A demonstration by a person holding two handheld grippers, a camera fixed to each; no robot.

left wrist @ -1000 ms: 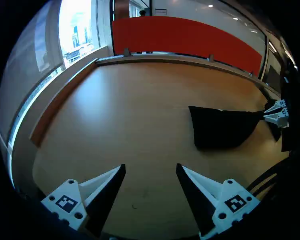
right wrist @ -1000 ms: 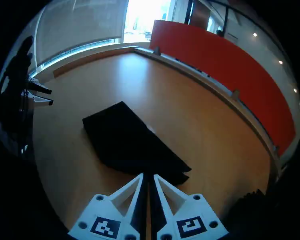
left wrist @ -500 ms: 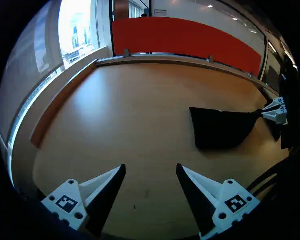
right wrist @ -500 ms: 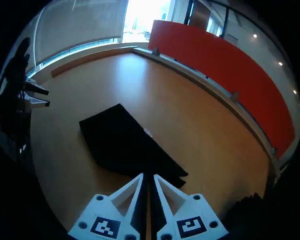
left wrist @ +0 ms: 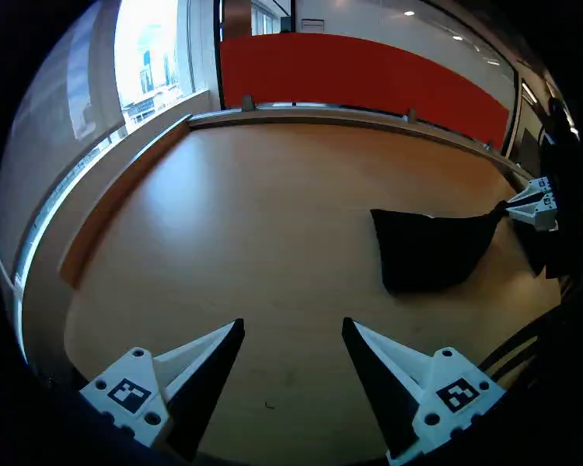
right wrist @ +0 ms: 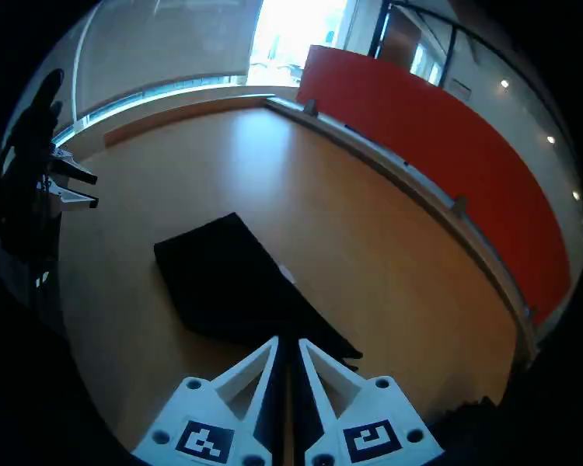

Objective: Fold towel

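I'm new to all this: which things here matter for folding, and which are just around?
Part of the job: black towel; right gripper, jaws shut on its corner; left gripper, jaws open.
Just around: wooden table, red partition, window.

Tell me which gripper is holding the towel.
The right gripper, closed on a corner of the black towel; the left gripper is open, away from it.
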